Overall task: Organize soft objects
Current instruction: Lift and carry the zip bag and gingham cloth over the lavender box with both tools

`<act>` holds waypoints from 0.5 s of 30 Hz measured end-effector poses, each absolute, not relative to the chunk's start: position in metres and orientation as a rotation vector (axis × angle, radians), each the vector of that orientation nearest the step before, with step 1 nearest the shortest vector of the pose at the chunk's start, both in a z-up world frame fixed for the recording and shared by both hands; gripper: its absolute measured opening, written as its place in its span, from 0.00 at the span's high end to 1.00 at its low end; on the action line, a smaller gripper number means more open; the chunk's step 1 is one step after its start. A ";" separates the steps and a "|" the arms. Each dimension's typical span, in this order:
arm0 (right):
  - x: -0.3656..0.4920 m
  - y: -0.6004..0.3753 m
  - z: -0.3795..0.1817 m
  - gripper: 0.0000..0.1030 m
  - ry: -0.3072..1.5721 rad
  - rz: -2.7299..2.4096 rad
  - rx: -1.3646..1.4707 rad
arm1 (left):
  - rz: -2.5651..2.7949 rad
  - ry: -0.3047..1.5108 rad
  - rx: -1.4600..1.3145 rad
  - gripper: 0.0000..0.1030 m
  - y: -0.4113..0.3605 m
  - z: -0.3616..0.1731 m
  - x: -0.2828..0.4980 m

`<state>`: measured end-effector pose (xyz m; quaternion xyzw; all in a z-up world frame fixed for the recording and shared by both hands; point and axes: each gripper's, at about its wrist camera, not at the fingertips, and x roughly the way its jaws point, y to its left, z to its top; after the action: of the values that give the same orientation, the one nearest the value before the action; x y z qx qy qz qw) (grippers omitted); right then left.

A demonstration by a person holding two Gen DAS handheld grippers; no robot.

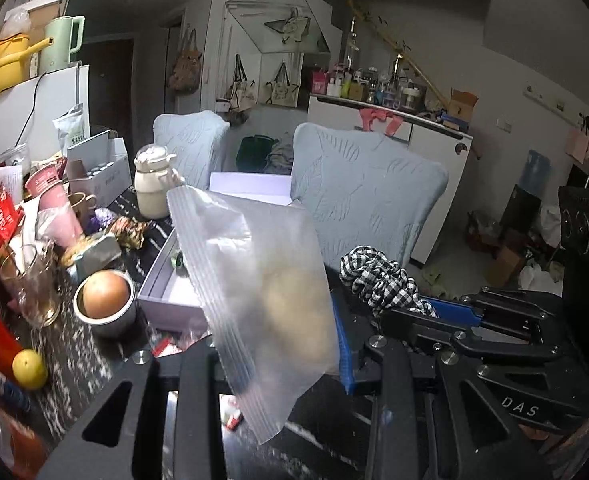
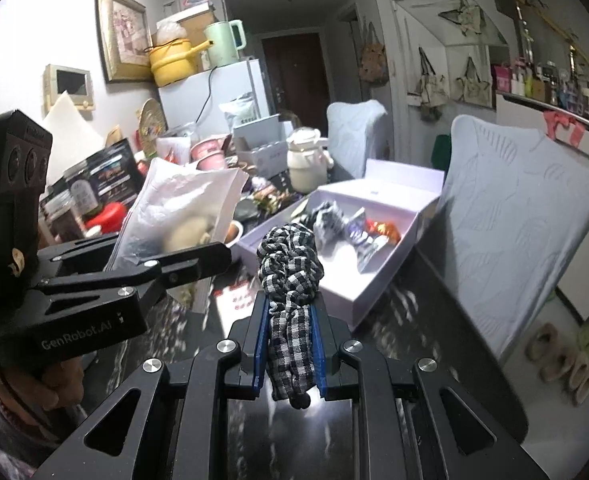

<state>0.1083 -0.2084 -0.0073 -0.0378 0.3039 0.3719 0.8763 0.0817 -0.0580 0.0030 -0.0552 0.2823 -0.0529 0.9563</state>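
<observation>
Bagging step in hand: left claw point(image 1: 294, 344) pinching zip bag point(image 1: 254, 280), right claw point(image 2: 290, 344) pinching checked scrunchie point(image 2: 290, 276) beside it, which next needs the bag's mouth opened.

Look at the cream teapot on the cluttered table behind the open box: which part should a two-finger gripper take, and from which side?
Probably the small lid knob of the cream teapot, taken from above. The body looks too round and wide for the jaws, and cups and boxes crowd its sides. Both grippers are occupied now: the left gripper holds a plastic bag, the right gripper a checked cloth.
</observation>
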 end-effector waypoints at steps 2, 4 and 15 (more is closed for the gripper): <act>0.120 -0.206 -0.003 0.82 0.628 0.772 -0.075 | -0.107 0.567 -0.125 0.69 -0.054 0.005 0.093; 0.131 -0.204 0.000 0.82 0.618 0.765 -0.076 | -0.103 0.560 -0.136 0.69 -0.049 0.007 0.104; 0.197 -0.192 0.013 0.82 0.581 0.746 -0.074 | -0.099 0.499 -0.112 0.69 -0.035 0.017 0.166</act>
<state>0.1973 -0.1917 0.0127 -0.0356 0.2797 0.3589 0.8898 0.1661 -0.0351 0.0167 -0.0555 0.2469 -0.0491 0.9662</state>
